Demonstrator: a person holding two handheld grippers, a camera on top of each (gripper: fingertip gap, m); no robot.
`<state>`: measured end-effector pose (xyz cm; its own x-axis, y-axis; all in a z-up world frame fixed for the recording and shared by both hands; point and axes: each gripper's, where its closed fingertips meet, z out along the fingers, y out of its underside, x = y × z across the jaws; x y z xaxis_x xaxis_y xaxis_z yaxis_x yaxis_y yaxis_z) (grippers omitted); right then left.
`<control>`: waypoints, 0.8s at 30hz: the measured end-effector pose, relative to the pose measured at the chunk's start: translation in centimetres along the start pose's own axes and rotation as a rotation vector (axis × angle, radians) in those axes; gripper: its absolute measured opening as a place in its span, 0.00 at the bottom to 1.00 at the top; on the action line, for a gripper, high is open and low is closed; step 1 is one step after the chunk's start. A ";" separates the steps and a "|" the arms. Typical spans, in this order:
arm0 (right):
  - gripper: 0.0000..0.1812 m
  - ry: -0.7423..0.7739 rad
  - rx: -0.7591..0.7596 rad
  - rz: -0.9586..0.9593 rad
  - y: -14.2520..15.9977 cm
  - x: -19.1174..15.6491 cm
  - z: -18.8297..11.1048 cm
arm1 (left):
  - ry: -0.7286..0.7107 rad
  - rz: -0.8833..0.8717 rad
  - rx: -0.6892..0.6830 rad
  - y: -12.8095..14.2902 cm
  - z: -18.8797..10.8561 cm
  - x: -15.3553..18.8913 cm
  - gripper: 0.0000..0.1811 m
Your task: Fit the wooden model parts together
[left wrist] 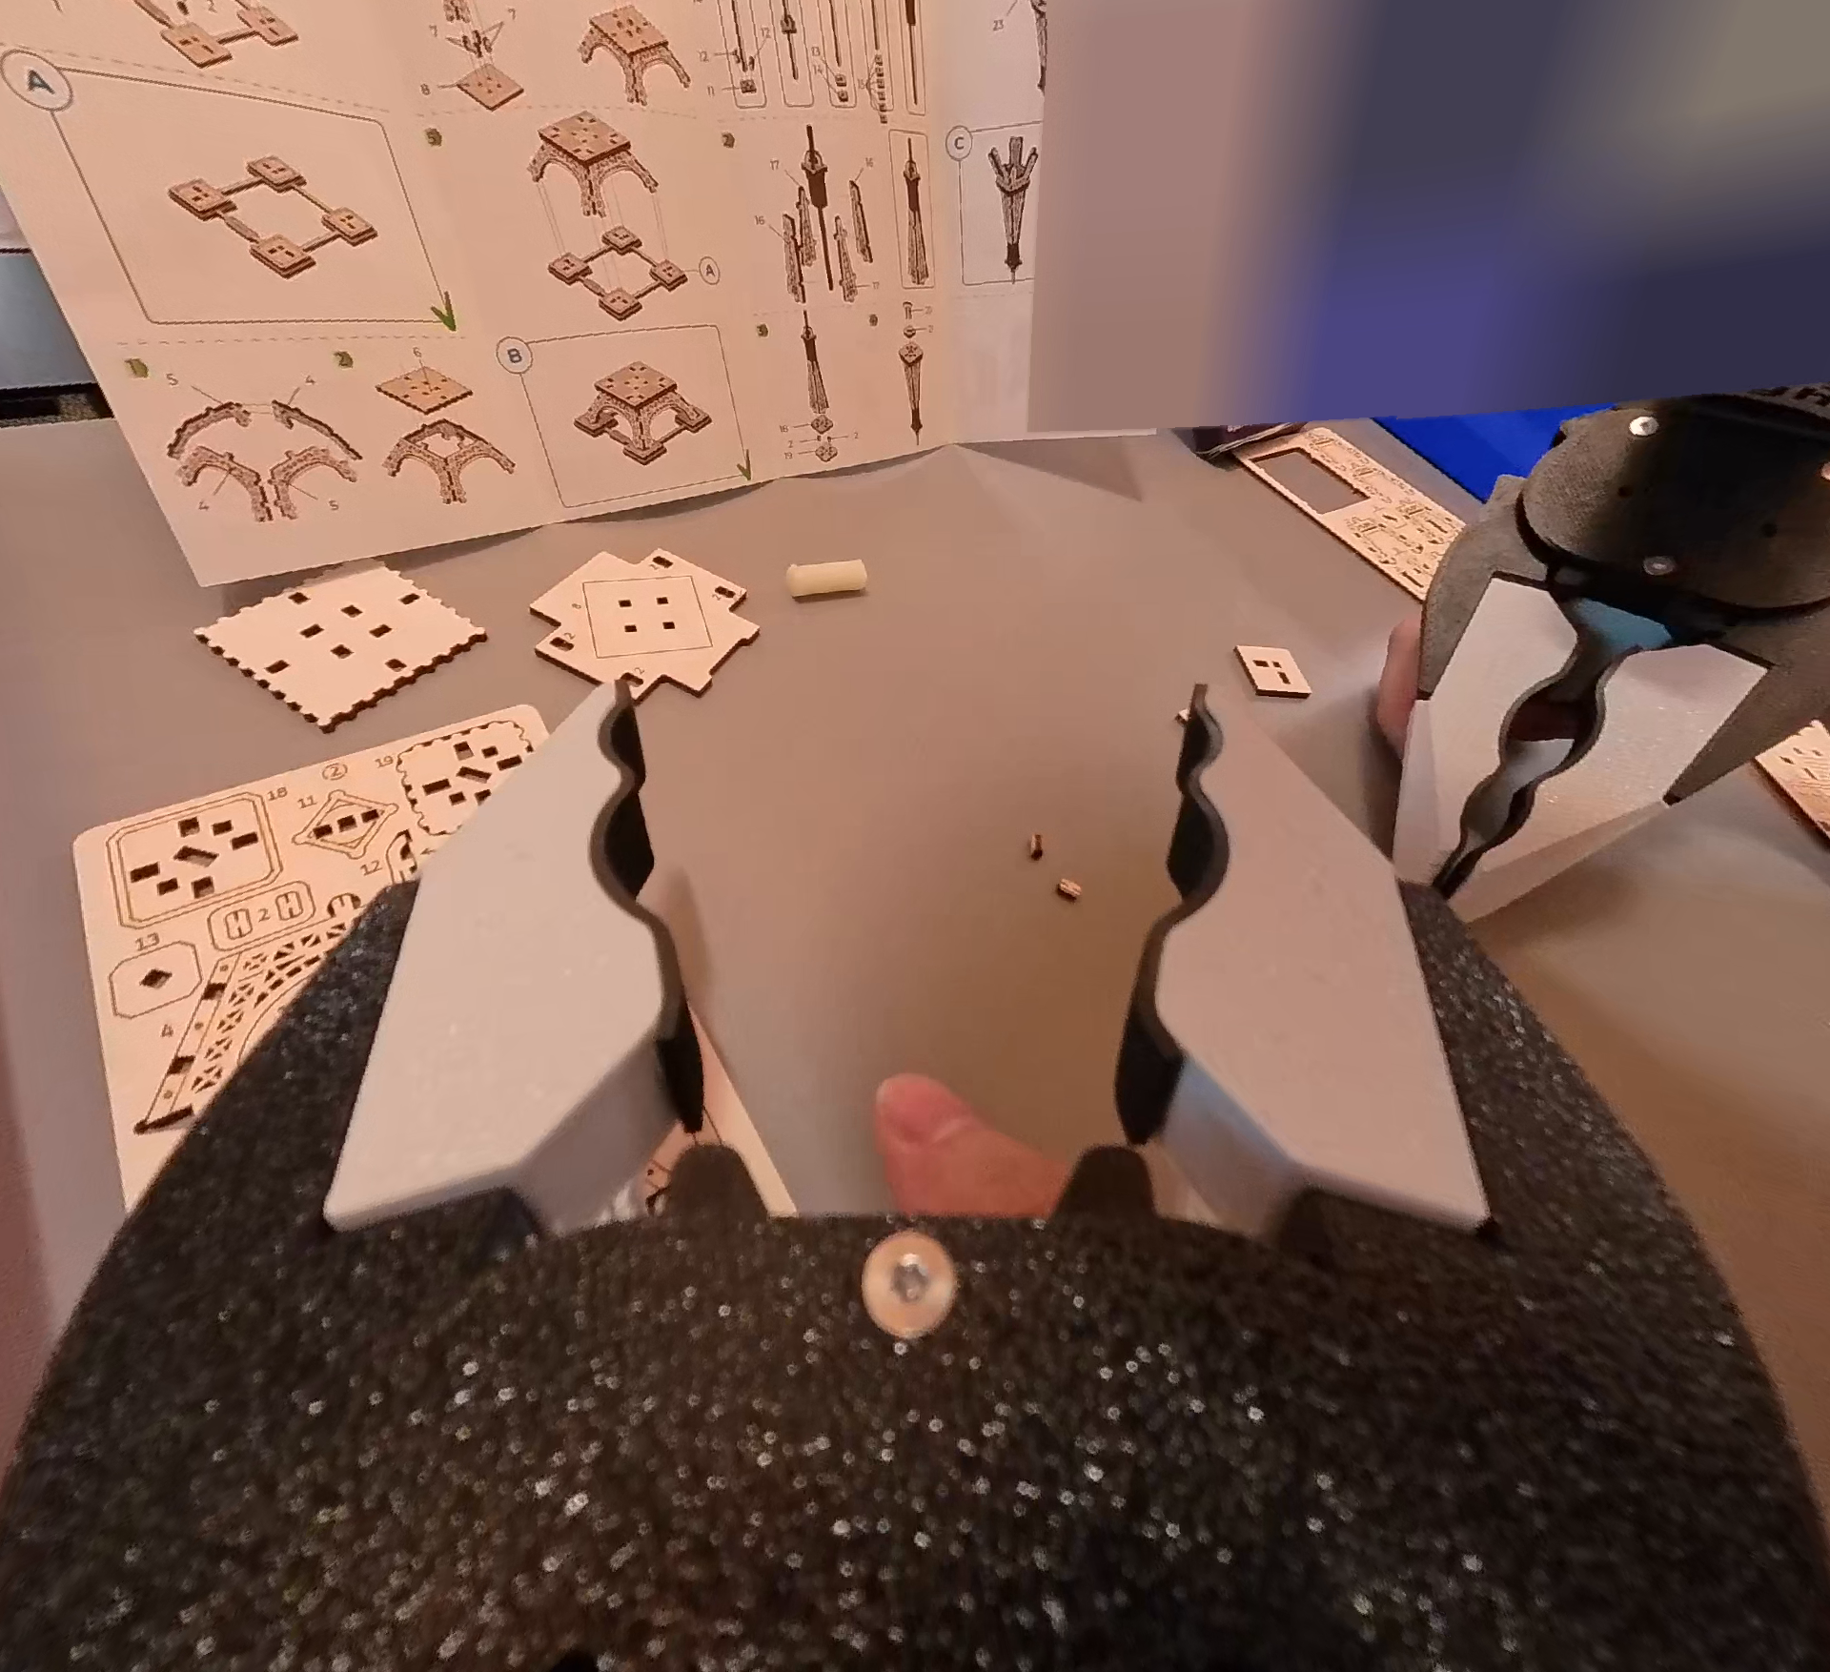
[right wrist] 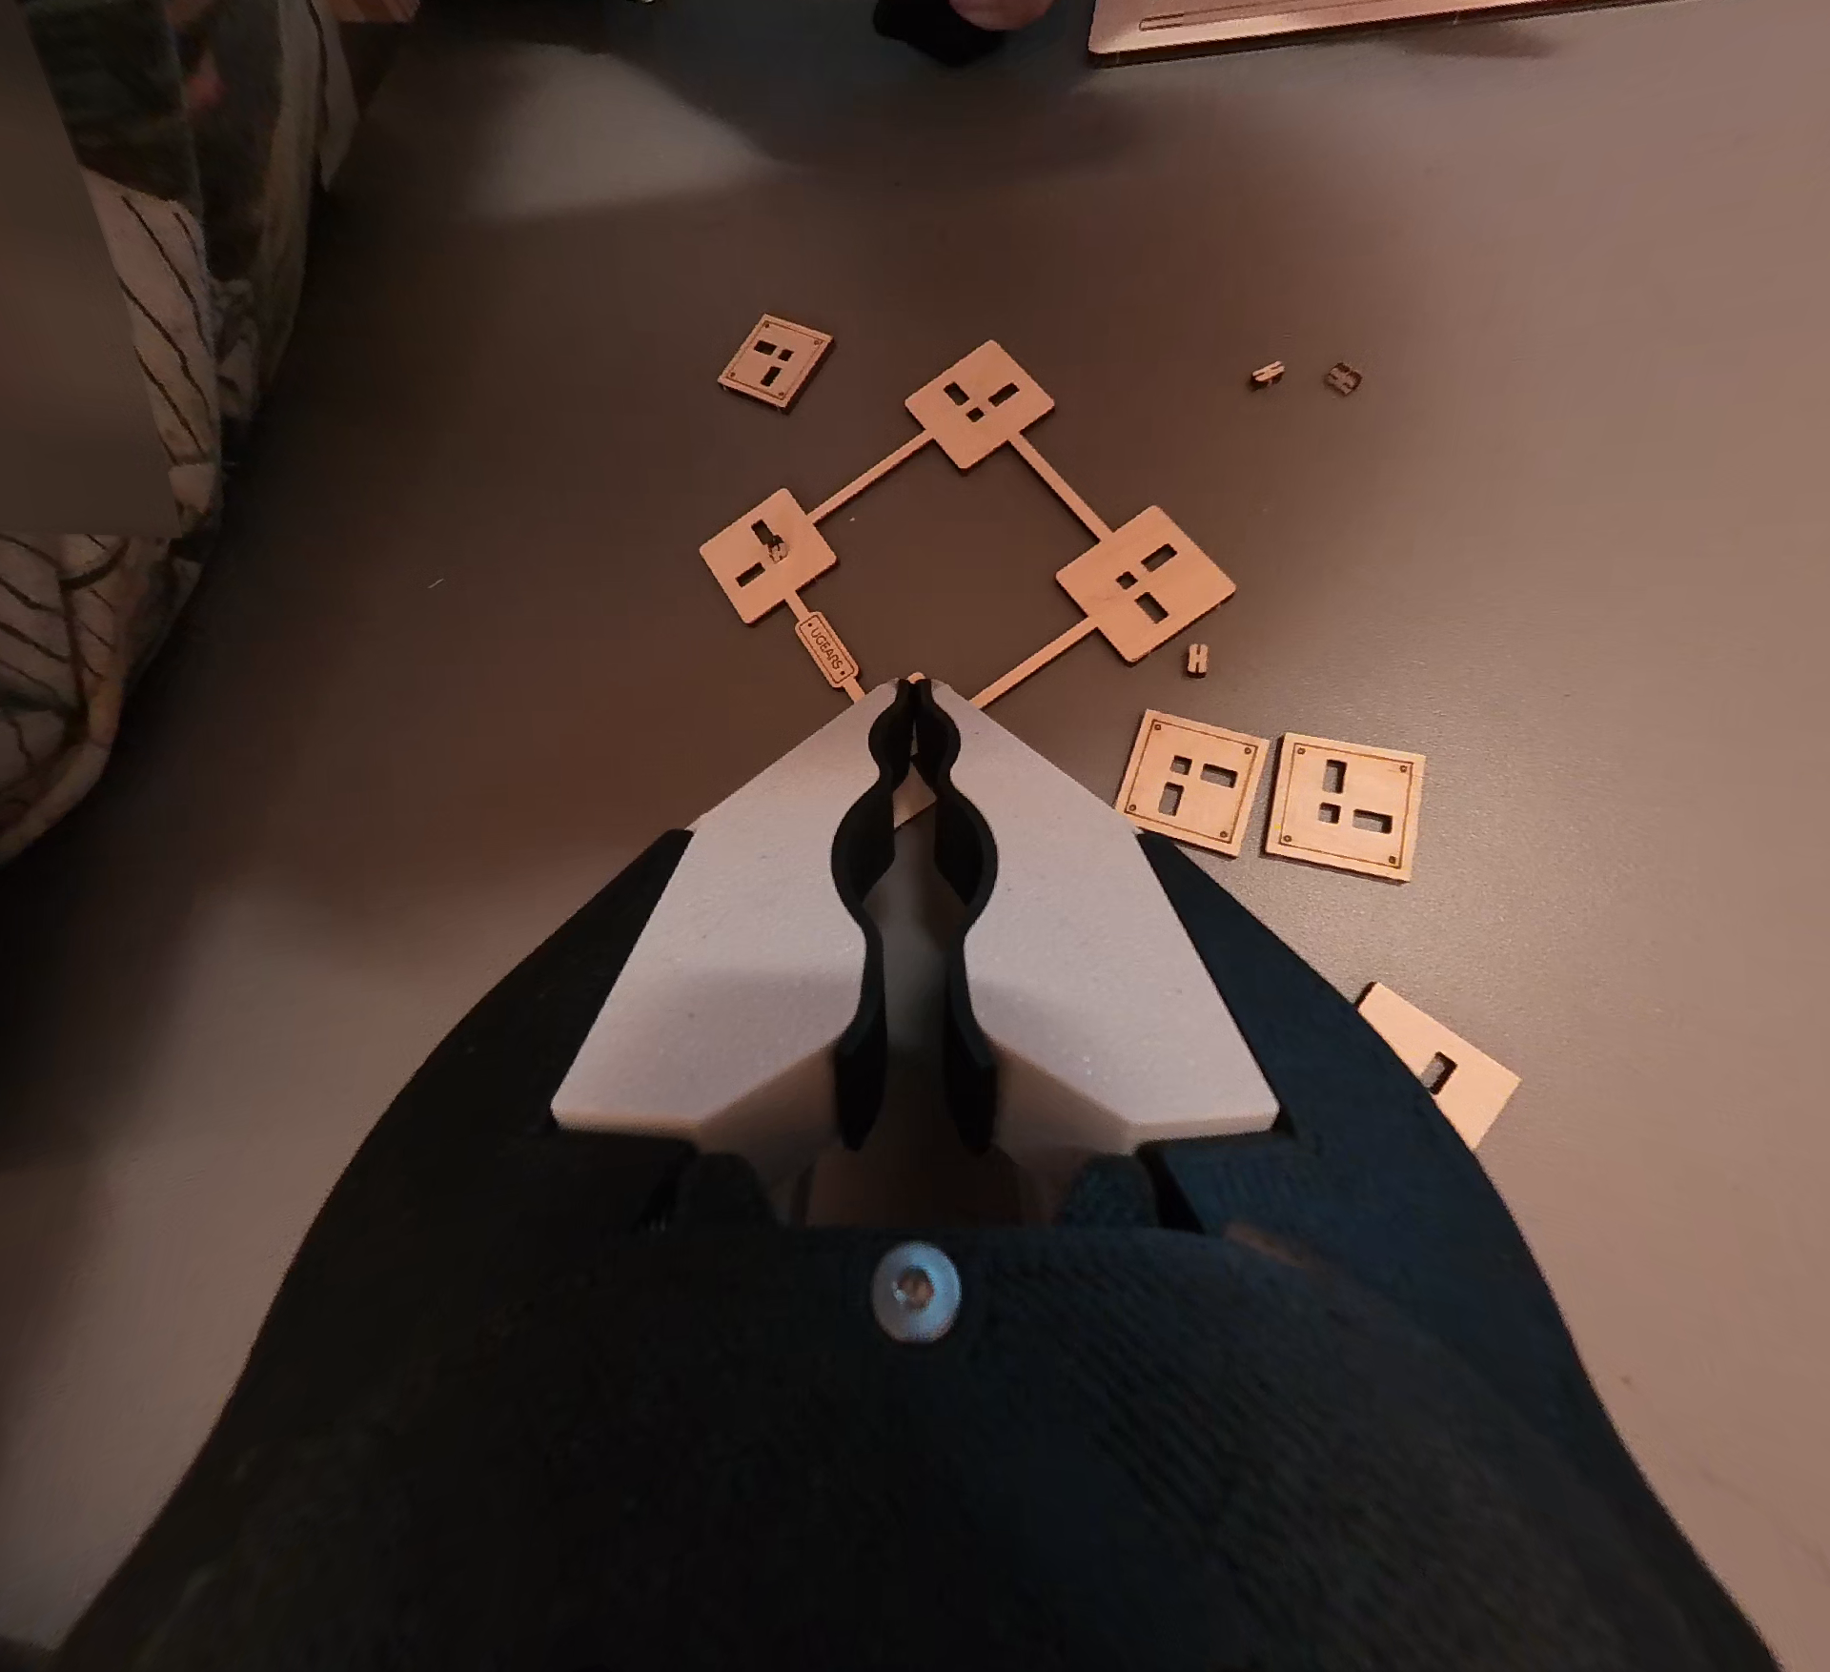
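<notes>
A square wooden base frame (right wrist: 1060,486) lies flat on the grey table, with pale corner squares at the far (right wrist: 975,404), left (right wrist: 767,555) and right (right wrist: 1146,583). A tiny connector (right wrist: 772,545) stands in the left square. My right gripper (right wrist: 911,686) is shut, its tips down at the frame's near corner, which the fingers hide. I cannot tell whether it pinches anything. It also shows in the left wrist view (left wrist: 1466,872). My left gripper (left wrist: 906,703) is open and empty above the table, with two tiny connectors (left wrist: 1050,867) lying ahead of it.
Loose slotted square plates (right wrist: 1191,781) (right wrist: 1345,805) (right wrist: 774,364) and tiny connectors (right wrist: 1266,376) (right wrist: 1198,660) lie around the frame. An instruction sheet (left wrist: 495,188) stands at the back. Two larger plates (left wrist: 342,639) (left wrist: 644,624), a part sheet (left wrist: 248,892) and a white cylinder (left wrist: 827,580) lie before it. About 5 cm separates my right fingertips from the tiny connector (right wrist: 772,545).
</notes>
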<state>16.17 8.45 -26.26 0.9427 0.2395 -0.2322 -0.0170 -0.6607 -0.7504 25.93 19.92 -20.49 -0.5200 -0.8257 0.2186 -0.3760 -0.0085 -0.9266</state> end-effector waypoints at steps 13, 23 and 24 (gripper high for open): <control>0.00 0.002 0.000 -0.003 0.0 0.0 0.0 | 0.003 0.028 -0.004 0.1 0.0 0.3 0.58; 0.00 -0.004 0.000 0.005 0.0 0.0 0.0 | 0.003 0.061 -0.004 0.0 0.1 0.7 0.58; 0.00 -0.006 0.000 0.007 0.0 0.0 0.0 | 0.003 0.074 -0.009 0.0 0.1 0.7 0.59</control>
<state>16.17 8.45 -26.24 0.9404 0.2394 -0.2415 -0.0238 -0.6621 -0.7491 25.61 19.28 -20.40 -0.5484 -0.8225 0.1509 -0.3436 0.0572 -0.9374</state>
